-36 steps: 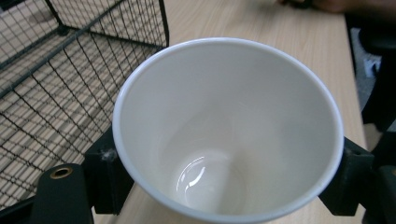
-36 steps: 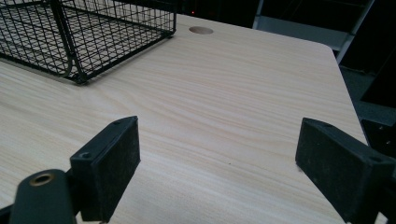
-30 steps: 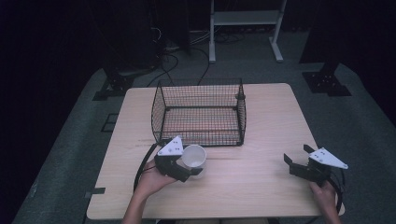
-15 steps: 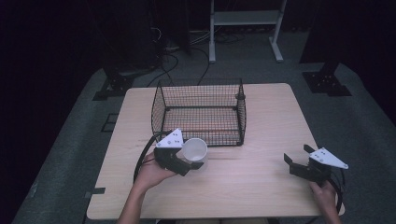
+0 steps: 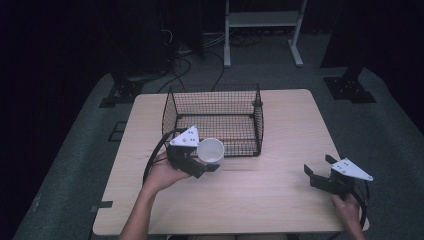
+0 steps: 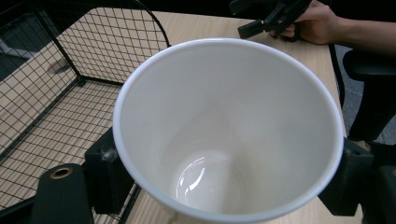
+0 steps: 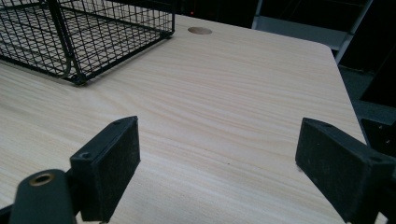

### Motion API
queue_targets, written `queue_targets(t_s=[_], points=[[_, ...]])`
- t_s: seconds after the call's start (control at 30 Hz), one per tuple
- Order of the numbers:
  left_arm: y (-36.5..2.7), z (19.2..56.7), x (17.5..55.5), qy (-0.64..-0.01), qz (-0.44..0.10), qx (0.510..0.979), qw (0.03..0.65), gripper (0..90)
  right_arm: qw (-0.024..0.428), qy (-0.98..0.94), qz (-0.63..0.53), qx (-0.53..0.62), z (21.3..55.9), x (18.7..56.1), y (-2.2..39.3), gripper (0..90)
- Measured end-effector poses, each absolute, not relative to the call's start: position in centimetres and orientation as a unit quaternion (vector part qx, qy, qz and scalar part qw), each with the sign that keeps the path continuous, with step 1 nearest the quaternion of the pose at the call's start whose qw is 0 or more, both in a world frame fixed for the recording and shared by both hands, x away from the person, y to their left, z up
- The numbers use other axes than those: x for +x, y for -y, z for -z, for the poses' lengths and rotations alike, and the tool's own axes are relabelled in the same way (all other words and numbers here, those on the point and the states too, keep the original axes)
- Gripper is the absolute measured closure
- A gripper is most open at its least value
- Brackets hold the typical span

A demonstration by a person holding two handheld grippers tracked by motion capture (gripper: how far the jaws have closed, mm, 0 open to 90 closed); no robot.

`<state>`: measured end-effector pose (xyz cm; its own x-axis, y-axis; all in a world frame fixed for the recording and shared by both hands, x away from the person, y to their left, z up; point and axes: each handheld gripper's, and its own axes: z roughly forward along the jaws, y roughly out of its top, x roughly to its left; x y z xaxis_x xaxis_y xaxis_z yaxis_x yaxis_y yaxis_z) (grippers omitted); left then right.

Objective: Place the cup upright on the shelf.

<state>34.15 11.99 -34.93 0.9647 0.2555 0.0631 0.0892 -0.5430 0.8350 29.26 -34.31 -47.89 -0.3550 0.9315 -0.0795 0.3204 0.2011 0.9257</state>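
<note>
My left gripper [image 5: 206, 159] is shut on a white cup [image 5: 210, 149], held above the table just in front of the black wire basket [image 5: 215, 100]. In the left gripper view the cup [image 6: 224, 130] is empty, its mouth faces the camera, and a black jaw presses each side. The basket [image 6: 56, 93] lies to its left there. My right gripper [image 5: 318, 167] rests near the table's front right corner, open. In the right gripper view its gripper [image 7: 233, 163] holds nothing and wooden tabletop lies between its wide-apart jaws. The basket's corner [image 7: 79, 37] shows at upper left.
The light wooden table [image 5: 280, 120] stands on a grey floor mat. A white metal frame [image 5: 260, 25] and cables lie beyond the table's far edge. A round hole [image 7: 200, 31] marks the tabletop near the far edge. The basket holds nothing.
The left gripper has lifted the cup slightly and carried it a little toward the basket's front wall. The right gripper has stayed put.
</note>
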Motion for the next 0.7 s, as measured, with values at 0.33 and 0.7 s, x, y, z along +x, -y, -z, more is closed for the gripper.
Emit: queue_targets(t_s=[0.33, 0.7], points=[[-11.1, 33.2, 35.3, -0.086, -0.095, 0.881, 0.455, 20.1, 0.345, -0.693, -0.443, 0.452, 47.9, 29.3, 34.3, 13.0], [-10.5, 31.7, 37.1, -0.08, -0.094, 0.885, 0.449, 20.1, 0.345, -0.693, -0.443, 0.452, 47.9, 29.2, 34.3, 13.0]])
